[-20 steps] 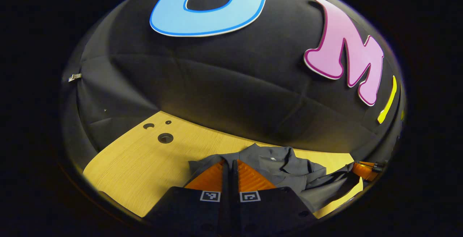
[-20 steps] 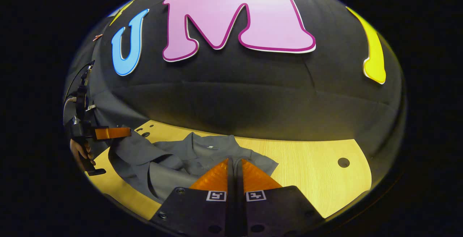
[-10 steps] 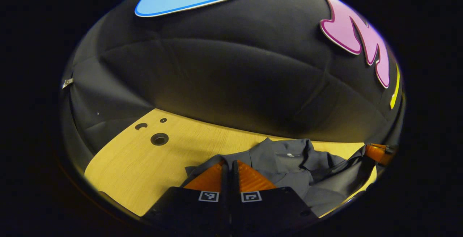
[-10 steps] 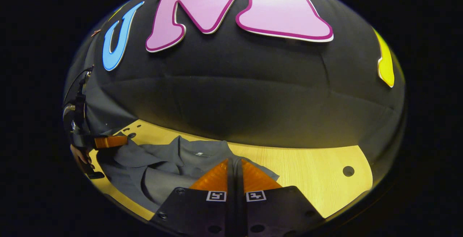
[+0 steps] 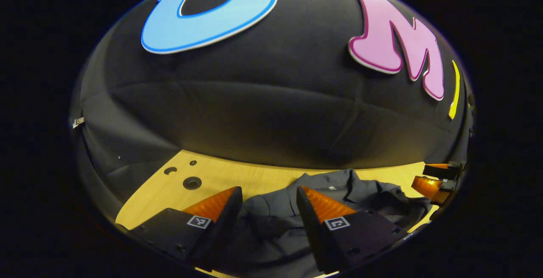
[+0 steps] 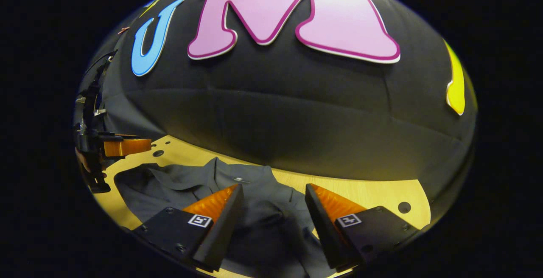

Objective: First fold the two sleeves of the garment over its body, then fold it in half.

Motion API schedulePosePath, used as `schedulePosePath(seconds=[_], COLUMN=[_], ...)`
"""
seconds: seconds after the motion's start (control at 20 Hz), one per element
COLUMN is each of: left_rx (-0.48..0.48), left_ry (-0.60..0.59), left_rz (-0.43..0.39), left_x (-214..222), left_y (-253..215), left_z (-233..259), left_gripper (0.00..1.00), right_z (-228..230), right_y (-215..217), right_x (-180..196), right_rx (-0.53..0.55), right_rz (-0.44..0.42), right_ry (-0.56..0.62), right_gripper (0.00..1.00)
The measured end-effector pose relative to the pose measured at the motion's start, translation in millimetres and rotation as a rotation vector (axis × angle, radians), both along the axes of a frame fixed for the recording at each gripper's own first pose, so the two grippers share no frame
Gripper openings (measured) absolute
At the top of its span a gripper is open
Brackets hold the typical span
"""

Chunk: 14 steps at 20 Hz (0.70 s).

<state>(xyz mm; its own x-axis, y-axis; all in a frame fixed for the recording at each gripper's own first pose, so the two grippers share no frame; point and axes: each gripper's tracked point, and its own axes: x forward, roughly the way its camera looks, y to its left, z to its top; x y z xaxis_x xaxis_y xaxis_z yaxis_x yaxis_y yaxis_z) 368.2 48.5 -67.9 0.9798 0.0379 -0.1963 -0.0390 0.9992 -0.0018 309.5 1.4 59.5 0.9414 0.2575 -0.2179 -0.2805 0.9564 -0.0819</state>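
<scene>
Both grippers stood released, fingers spread wide over grey garment [image 6: 254,201] lying rumpled on wooden worktop [image 6: 373,191], collar toward worktop's far edge. Left gripper [image 5: 267,197] hung over garment's one side; right gripper [image 6: 273,197] over other. Right gripper view caught person's hand [image 6: 82,163] near worktop's left edge. Left gripper view caught round holes [image 5: 191,182] near far left corner. Small collar label [image 6: 242,180] too tiny to read. Bare wood lay right of garment.

Grey collared garment [image 6: 250,193] rumpled on wooden table [image 6: 373,189], collar toward wall.
</scene>
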Motion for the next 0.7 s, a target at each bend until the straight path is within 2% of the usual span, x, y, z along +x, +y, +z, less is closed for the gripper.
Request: schedulePosePath(seconds=[0.05,0.1,0.15,0.2,0.35,0.55,0.7], left_rx=[0.02,0.046,0.076,0.106,0.168,0.177,0.185], left_ry=[-0.014,-0.027,-0.036,-0.046,-0.11,-0.191,-0.234], left_rz=[0.0,0.002,0.002,-0.002,-0.011,-0.05,-0.079], left_x=[-9.4,-19.0,-31.3,-43.7,-91.2,-167.9,-224.2], left_y=[0.6,0.7,-0.5,-2.8,-15.8,-40.1,-56.0], left_z=[9.8,18.4,24.9,31.0,58.3,90.6,104.8], left_gripper=[0.85,0.88,0.9,0.97,0.98,0.97,0.96], right_z=[8.4,18.2,28.2,37.2,71.1,106.2,115.7], right_y=[-2.6,-5.5,-9.9,-14.8,-28.3,-30.5,-32.7], right_x=[-6.5,-12.6,-21.0,-30.5,-63.5,-123.3,-174.8], right_rx=[0.013,0.027,0.036,0.03,0.016,0.04,0.025], right_rz=[-0.01,-0.022,-0.037,-0.049,-0.094,-0.114,-0.135], right_ry=[-0.013,-0.027,-0.041,-0.055,-0.127,-0.171,-0.184], right_gripper=[0.94,0.98,0.99,0.99,0.98,0.98,0.98])
